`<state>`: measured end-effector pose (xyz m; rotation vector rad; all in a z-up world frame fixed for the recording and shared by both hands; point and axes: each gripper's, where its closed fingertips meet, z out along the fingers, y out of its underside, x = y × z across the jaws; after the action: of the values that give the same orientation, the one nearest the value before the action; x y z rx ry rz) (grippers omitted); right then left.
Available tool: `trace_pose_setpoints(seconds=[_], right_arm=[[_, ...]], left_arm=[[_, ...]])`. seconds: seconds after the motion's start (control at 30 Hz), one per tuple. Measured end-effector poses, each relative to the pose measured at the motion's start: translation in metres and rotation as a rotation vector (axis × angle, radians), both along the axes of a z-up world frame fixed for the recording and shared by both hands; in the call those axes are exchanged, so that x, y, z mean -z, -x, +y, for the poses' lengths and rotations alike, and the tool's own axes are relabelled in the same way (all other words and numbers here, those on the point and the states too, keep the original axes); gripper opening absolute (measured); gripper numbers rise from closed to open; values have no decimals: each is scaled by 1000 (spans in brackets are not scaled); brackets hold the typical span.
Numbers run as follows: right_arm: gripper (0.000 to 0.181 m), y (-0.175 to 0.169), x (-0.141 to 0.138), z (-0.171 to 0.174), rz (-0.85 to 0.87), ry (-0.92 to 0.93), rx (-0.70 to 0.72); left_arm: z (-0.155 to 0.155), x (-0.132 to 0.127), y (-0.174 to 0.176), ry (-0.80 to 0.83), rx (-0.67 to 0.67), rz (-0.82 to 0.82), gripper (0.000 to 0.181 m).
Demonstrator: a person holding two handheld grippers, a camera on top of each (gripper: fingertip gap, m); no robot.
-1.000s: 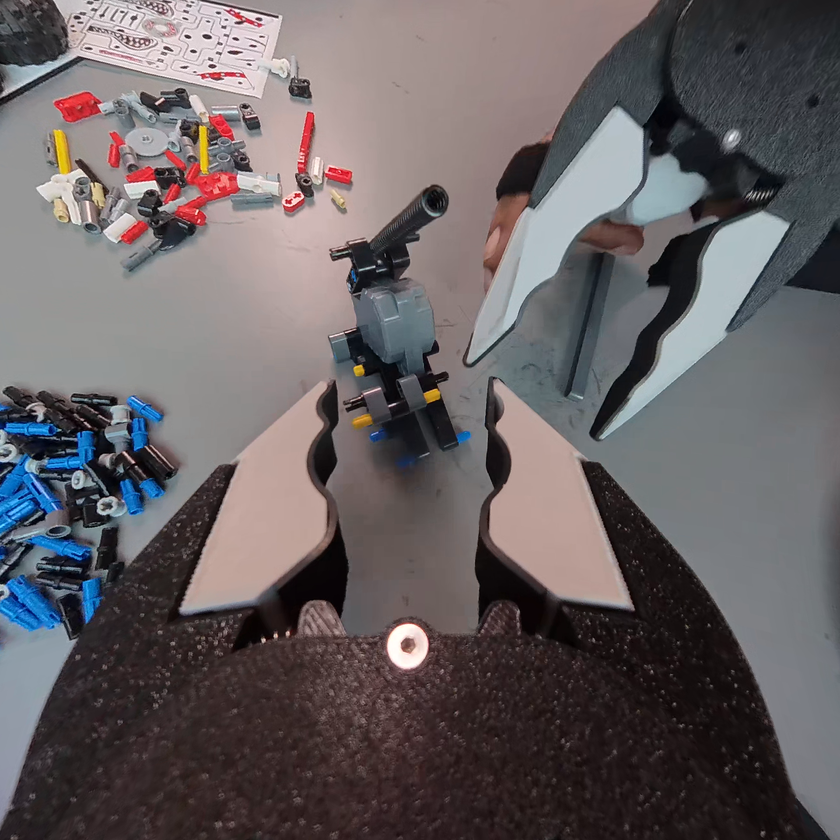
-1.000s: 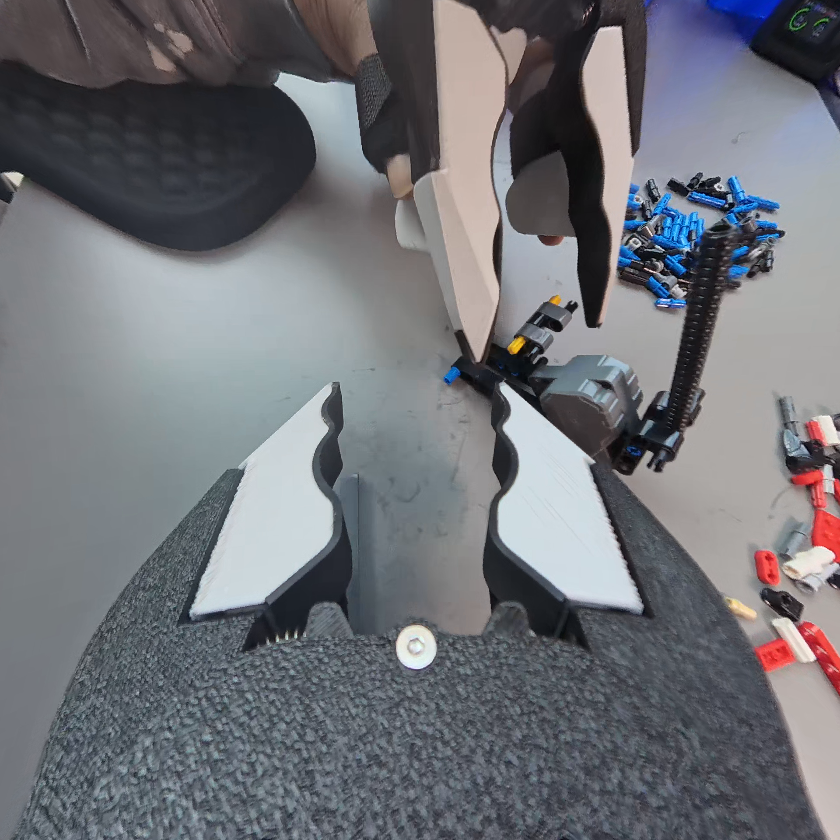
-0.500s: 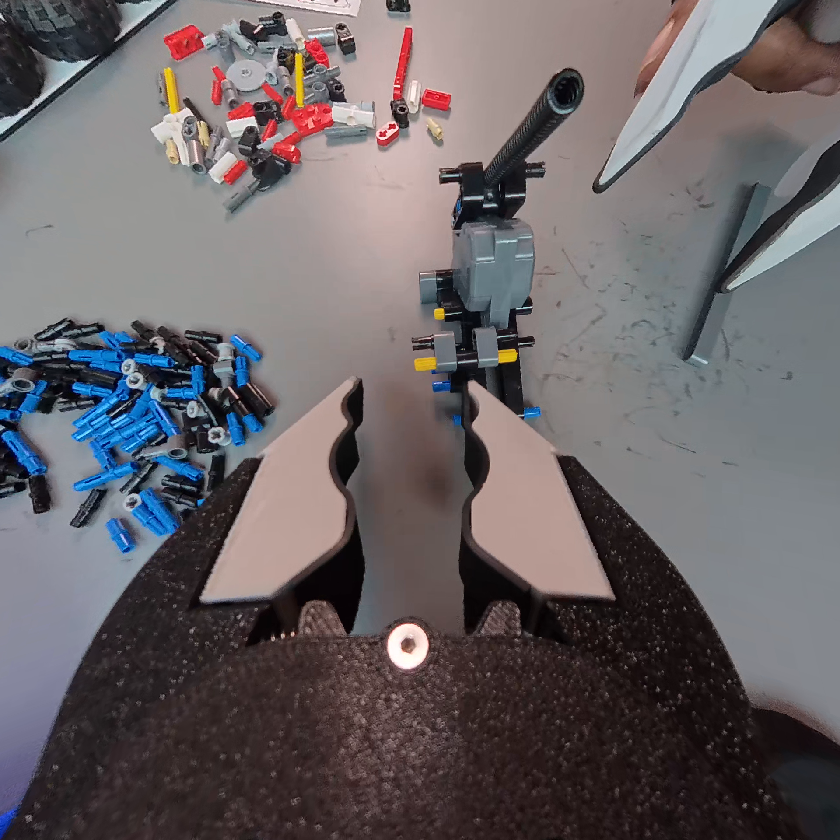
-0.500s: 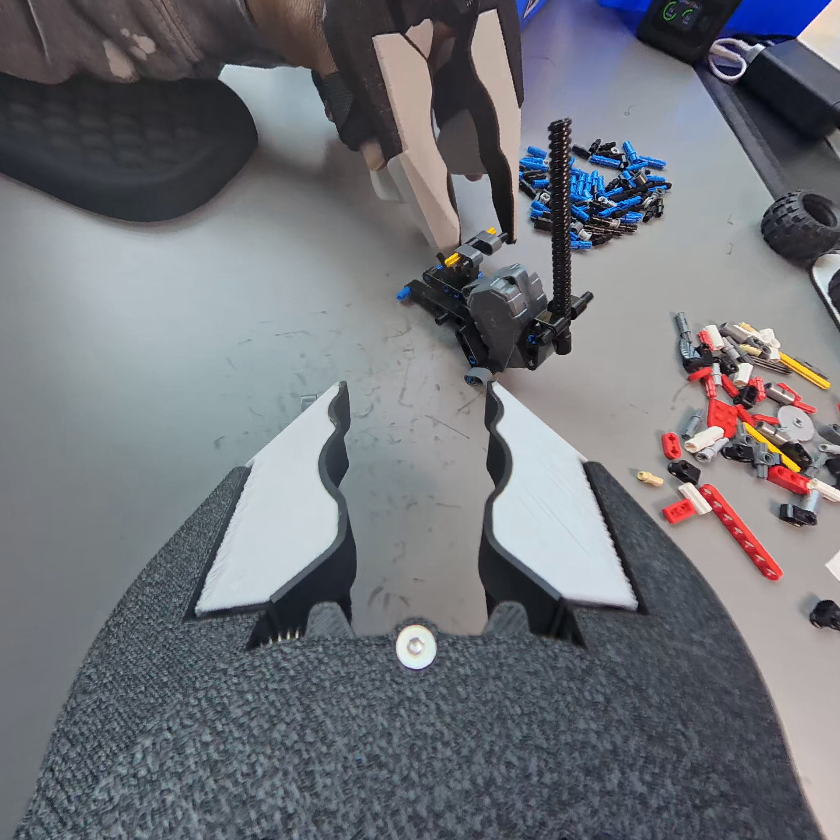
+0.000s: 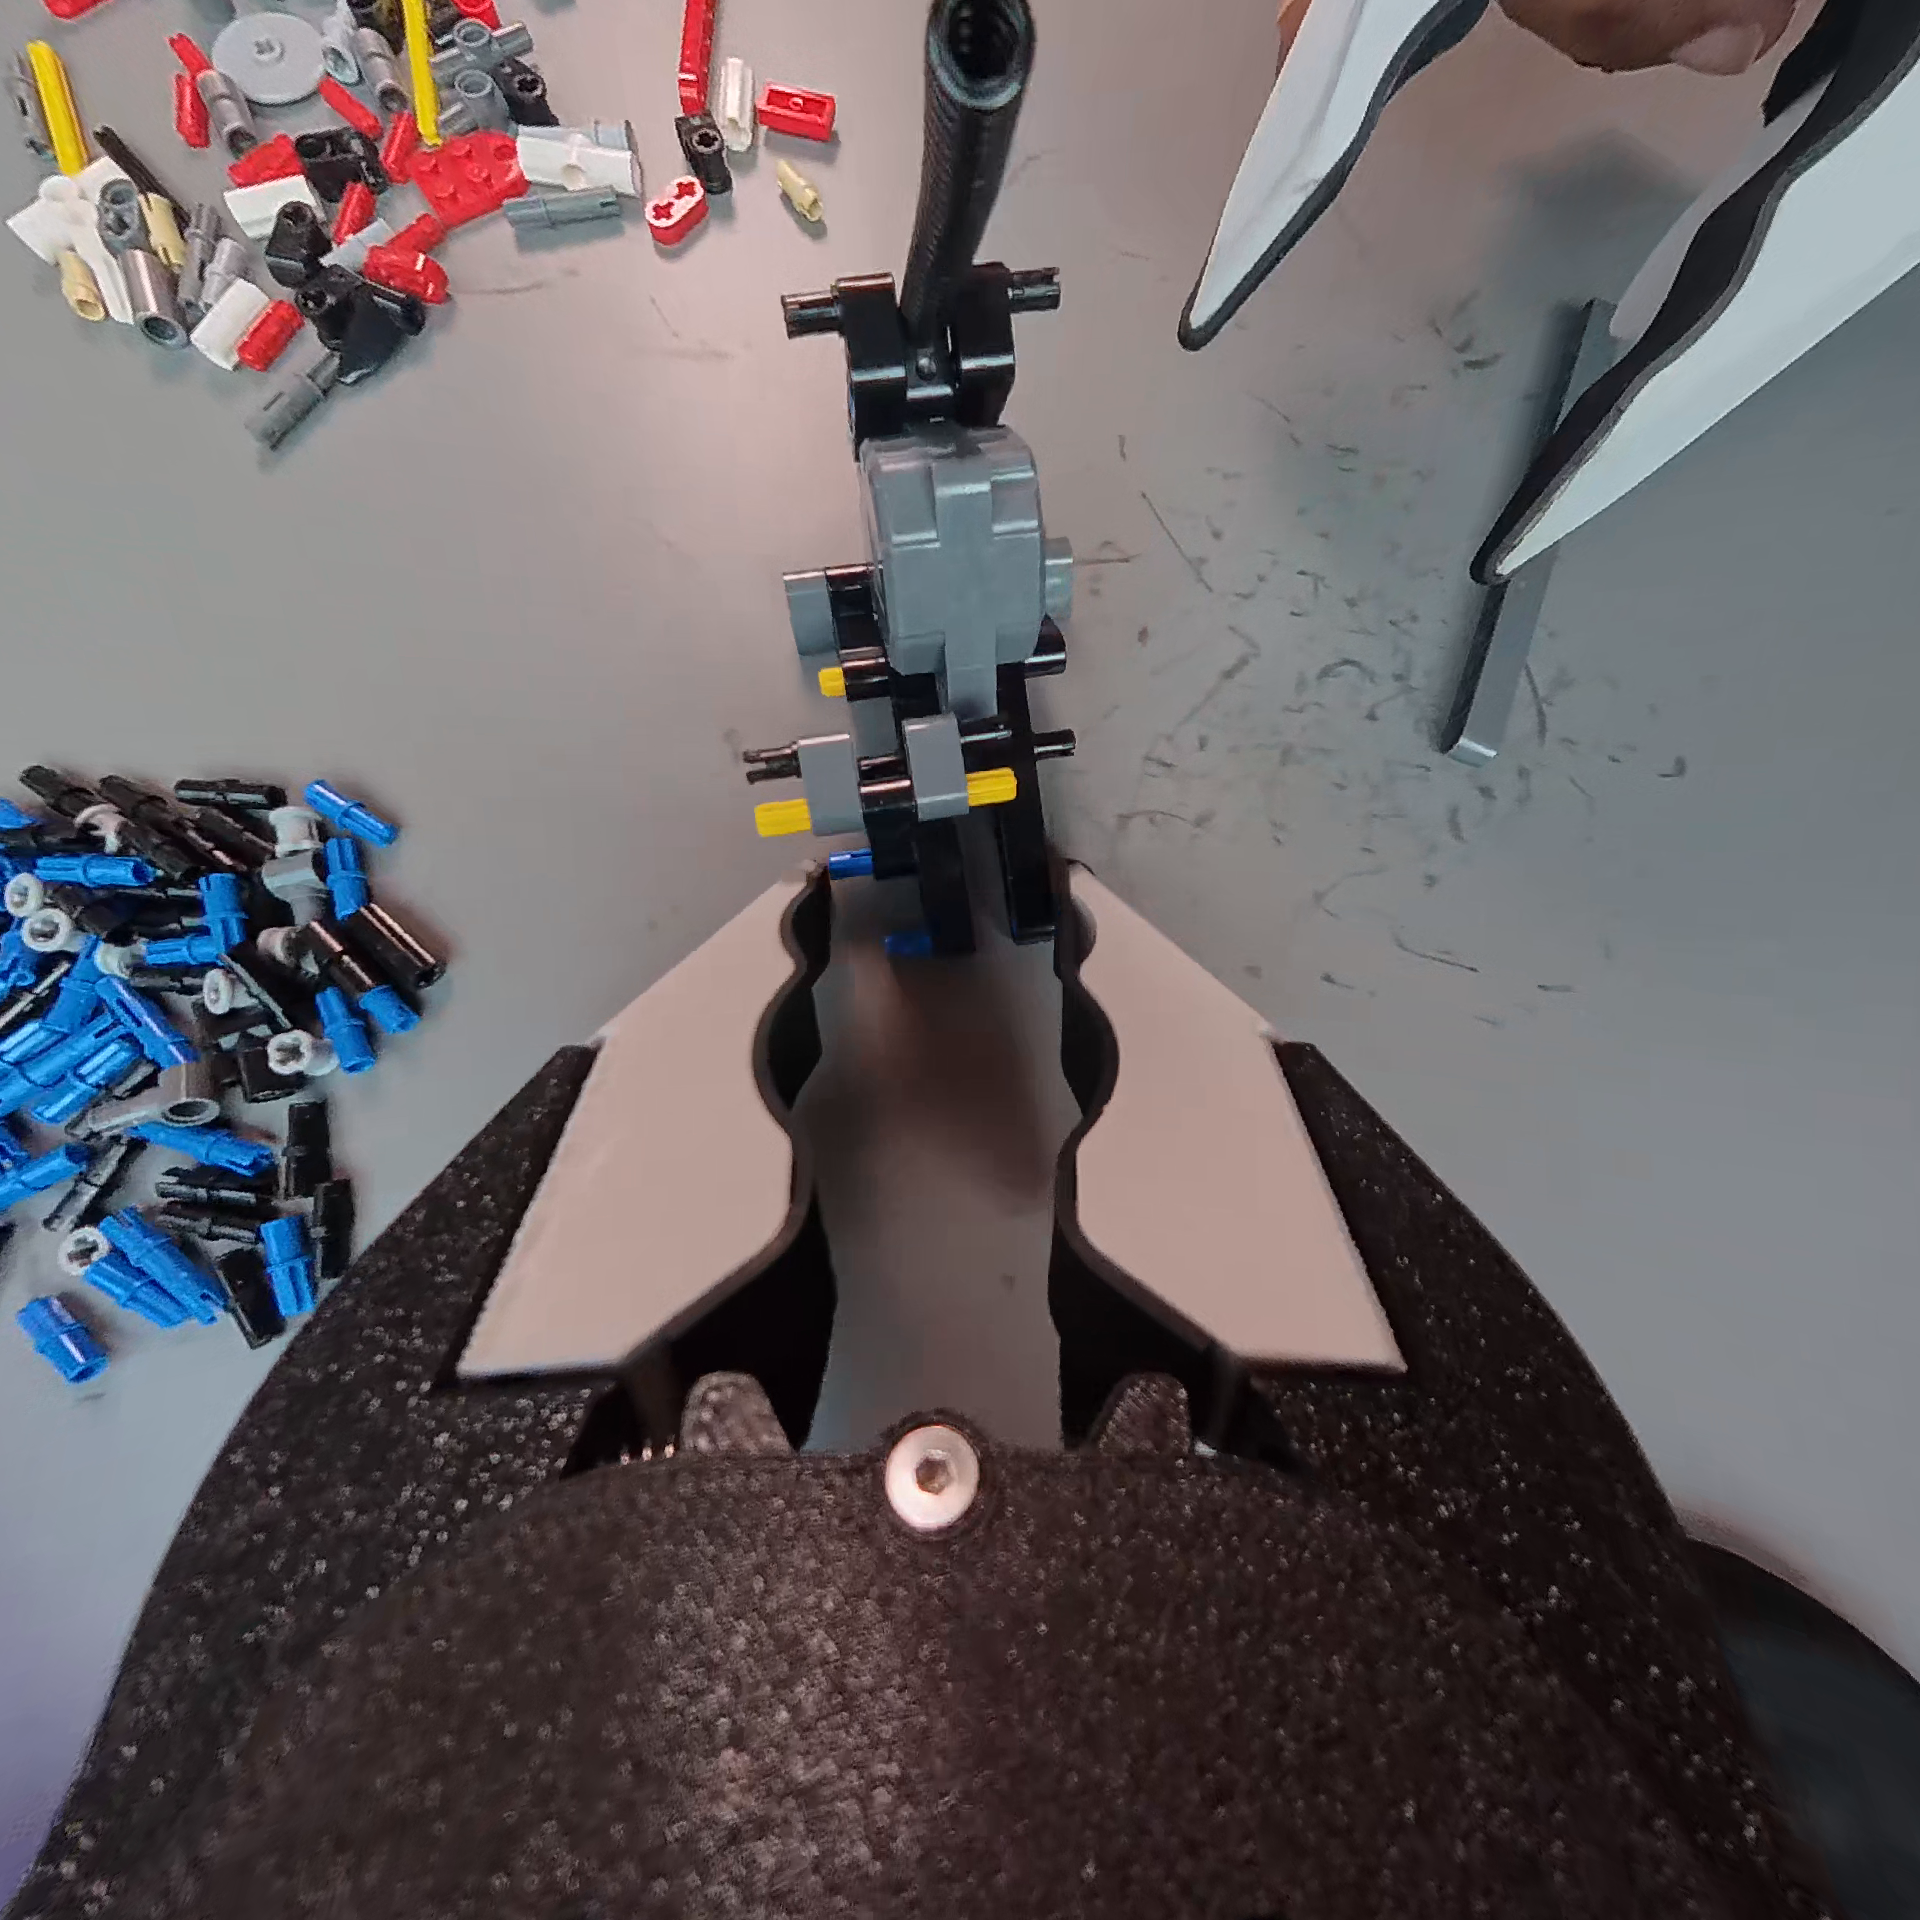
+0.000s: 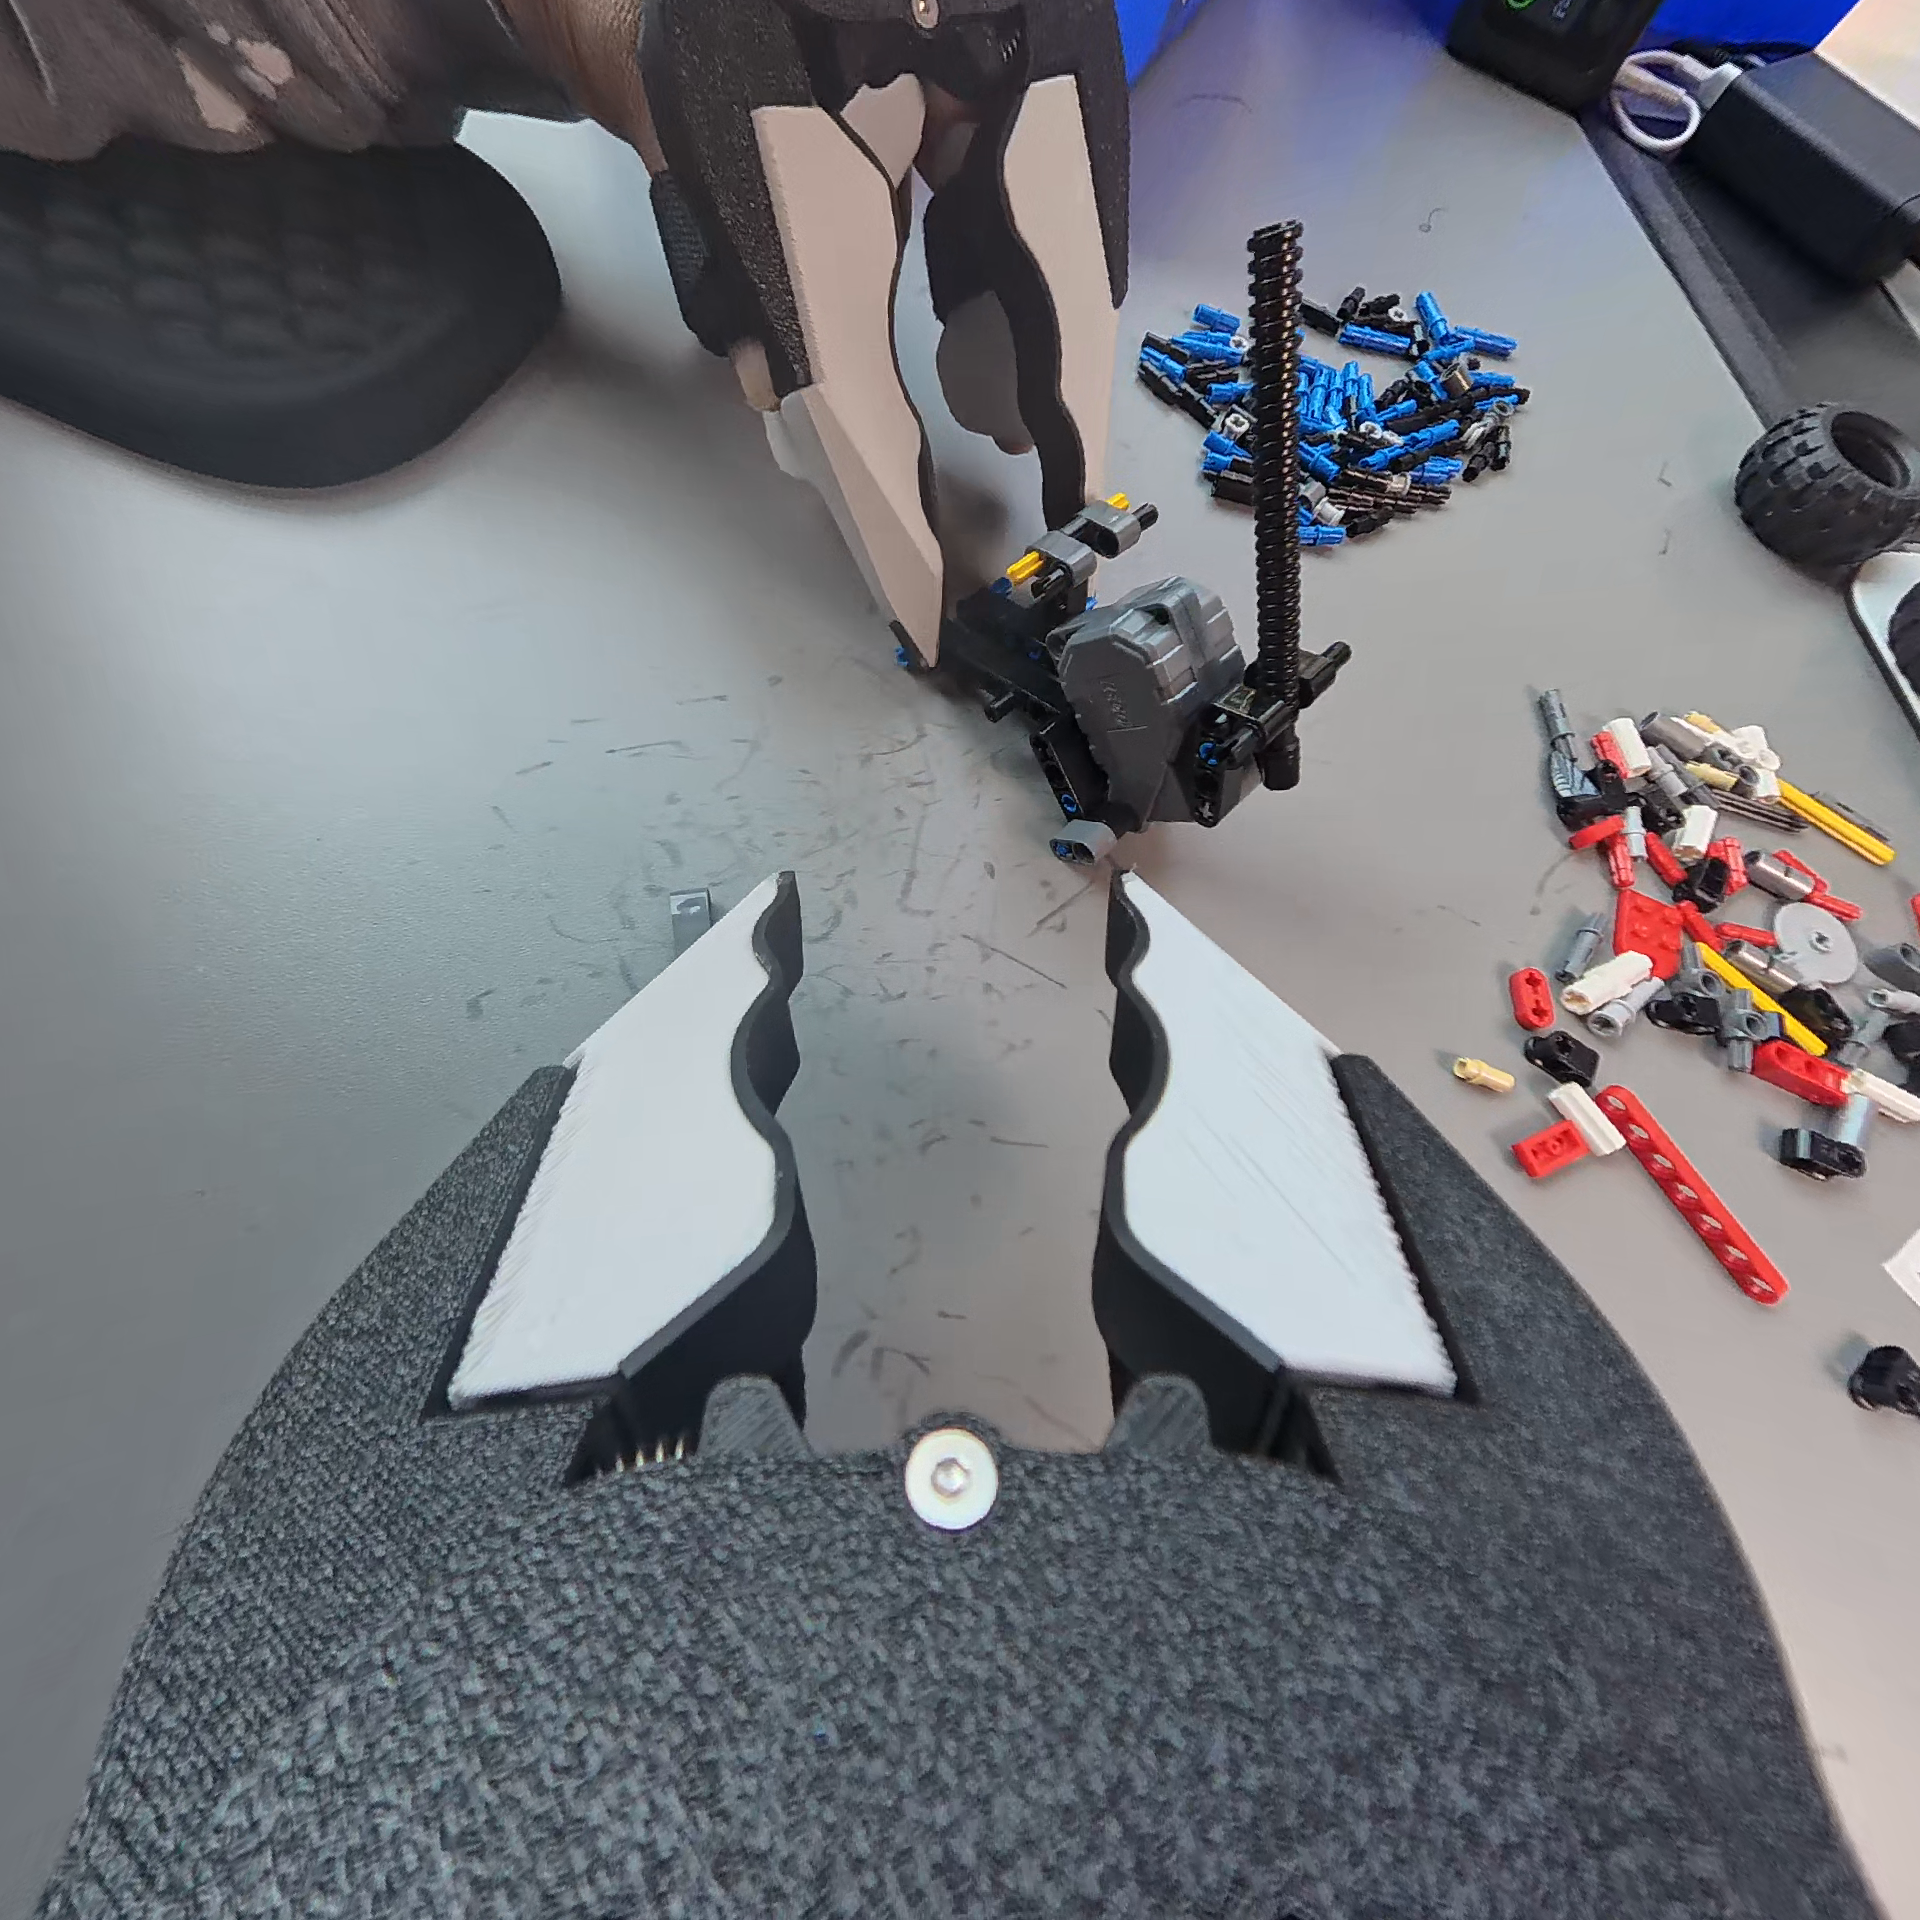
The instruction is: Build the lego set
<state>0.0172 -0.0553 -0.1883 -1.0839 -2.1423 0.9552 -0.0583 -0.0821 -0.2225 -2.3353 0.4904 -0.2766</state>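
The part-built lego assembly (image 5: 951,561) lies on the grey table: black beams, a grey block, yellow and blue pins, and an upright black ribbed hose (image 5: 961,156). It also shows in the right wrist view (image 6: 1143,707). My left gripper (image 5: 945,883) is open, and its fingertips straddle the near end of the black beams; I cannot tell if they press on it. From the right wrist view it (image 6: 997,577) points down at that end. My right gripper (image 6: 951,883) is open and empty, short of the assembly. It shows at the upper right of the left wrist view (image 5: 1340,457), above a long grey beam (image 5: 1507,644).
A pile of blue and black pins (image 5: 156,1018) lies left of my left gripper and shows beyond the assembly (image 6: 1340,416). Mixed red, white, grey and yellow parts (image 6: 1714,935) lie right of it. A black tyre (image 6: 1829,499), a black pad (image 6: 260,312) and chargers (image 6: 1787,135) sit further off. The gap from one gripper's tips to the other's is roughly 10 cm.
My left gripper narrowed a little, then moved forward until its tips straddle the assembly's near end. My right gripper pulled back from the assembly and off the long grey beam.
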Motion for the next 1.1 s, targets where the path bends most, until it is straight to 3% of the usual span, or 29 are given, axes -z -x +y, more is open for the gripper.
trace_pose_setpoints(seconds=[0.03, 0.17, 0.47, 0.8, 0.87, 1.1], right_arm=[[59, 0, 0, 0, 0, 0, 0], [59, 0, -1, -1, 3, 0, -2], [67, 24, -9, 17, 127, -89, 109], [83, 50, -10, 21, 186, -99, 165], [80, 50, -13, 16, 222, -91, 137], [71, 49, -17, -3, 257, -56, 49]], left_arm=[[0, 0, 1, 0, 0, -6, 42], [-1, -3, 3, 15, 1, -103, 40], [-1, -37, -2, 123, 21, -639, 39], [1, -26, 1, 232, -36, -735, 38], [2, -26, 1, 230, -33, -745, 31], [1, -20, -3, 238, -25, -680, 30]])
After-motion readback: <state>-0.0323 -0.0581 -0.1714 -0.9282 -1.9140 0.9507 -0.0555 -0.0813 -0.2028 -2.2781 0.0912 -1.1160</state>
